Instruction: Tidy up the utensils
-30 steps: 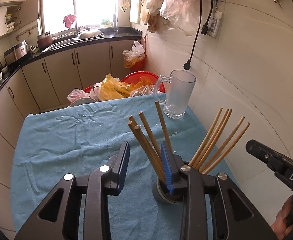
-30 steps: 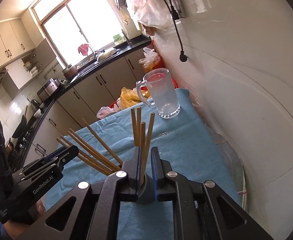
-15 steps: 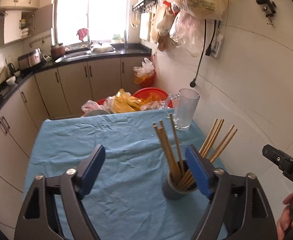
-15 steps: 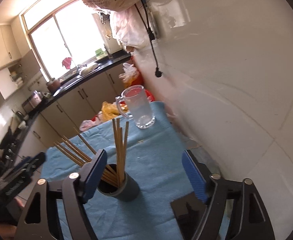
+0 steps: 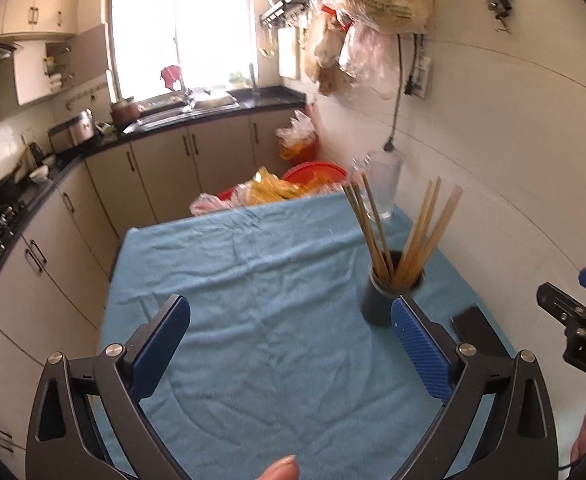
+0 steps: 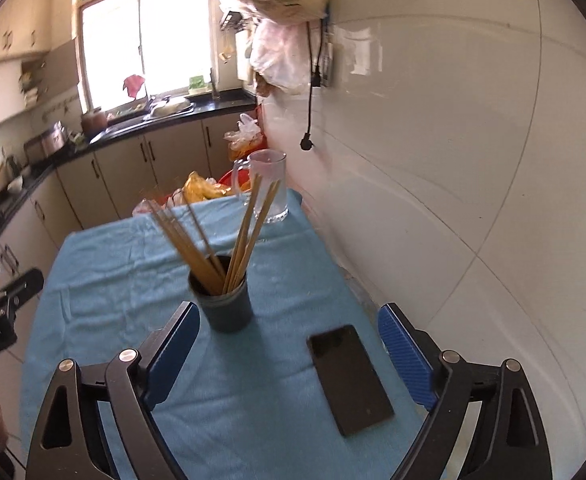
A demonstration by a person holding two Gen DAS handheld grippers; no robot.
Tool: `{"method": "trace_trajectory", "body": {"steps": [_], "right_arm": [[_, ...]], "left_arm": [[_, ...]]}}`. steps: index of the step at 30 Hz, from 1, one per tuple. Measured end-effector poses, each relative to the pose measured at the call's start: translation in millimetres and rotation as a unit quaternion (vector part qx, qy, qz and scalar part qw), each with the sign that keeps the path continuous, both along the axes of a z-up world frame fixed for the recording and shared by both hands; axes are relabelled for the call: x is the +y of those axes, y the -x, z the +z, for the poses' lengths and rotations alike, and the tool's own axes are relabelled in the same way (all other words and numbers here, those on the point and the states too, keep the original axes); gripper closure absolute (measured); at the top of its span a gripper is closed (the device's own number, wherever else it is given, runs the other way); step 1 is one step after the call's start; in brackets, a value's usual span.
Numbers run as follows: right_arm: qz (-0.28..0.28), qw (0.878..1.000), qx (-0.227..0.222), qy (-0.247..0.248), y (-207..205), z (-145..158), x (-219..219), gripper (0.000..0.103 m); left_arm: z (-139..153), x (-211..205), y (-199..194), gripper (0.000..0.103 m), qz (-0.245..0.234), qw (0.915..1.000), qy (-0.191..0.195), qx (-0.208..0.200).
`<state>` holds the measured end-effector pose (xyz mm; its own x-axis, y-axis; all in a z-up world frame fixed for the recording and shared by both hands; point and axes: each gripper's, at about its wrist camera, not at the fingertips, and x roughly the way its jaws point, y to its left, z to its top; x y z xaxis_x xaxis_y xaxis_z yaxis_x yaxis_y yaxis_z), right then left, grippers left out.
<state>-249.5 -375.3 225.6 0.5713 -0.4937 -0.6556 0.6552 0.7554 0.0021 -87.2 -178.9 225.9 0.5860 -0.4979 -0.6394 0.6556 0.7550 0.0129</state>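
- We have let go: the left gripper (image 5: 291, 346) and right gripper (image 6: 289, 354), 1 second ago closed on chopsticks (image 6: 217, 236), have just been opening, nothing between the jaws.
- We have pulled both back from the dark cup (image 6: 225, 308).
- A phone (image 6: 349, 378) now shows.
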Motion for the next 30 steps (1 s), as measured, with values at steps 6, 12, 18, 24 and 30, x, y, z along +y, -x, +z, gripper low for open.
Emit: {"method": "trace_trajectory", "body": {"steps": [6,12,18,24,30], "right_arm": [[-0.008,1.000,0.018,0.009,14,-4,22,0.009],[-0.027,0.999,0.018,0.012,27,0,33,0.009],[-0.028,0.999,0.023,0.018,31,3,41,0.009],[-0.031,0.999,0.026,0.021,34,5,38,0.009],[-0.028,0.999,0.035,0.025,36,4,36,0.009]], "left_arm": [[-3,12,17,0.003,-0.022,0.9996,-0.018,-0.005],[-4,11,31,0.003,-0.036,0.9982,-0.040,-0.025],[6,16,43,0.003,-0.011,0.9967,-0.042,-0.069],[7,15,45,0.003,-0.006,0.9961,-0.045,-0.075],[5,11,44,0.003,-0.008,0.9973,-0.042,-0.060]]}}
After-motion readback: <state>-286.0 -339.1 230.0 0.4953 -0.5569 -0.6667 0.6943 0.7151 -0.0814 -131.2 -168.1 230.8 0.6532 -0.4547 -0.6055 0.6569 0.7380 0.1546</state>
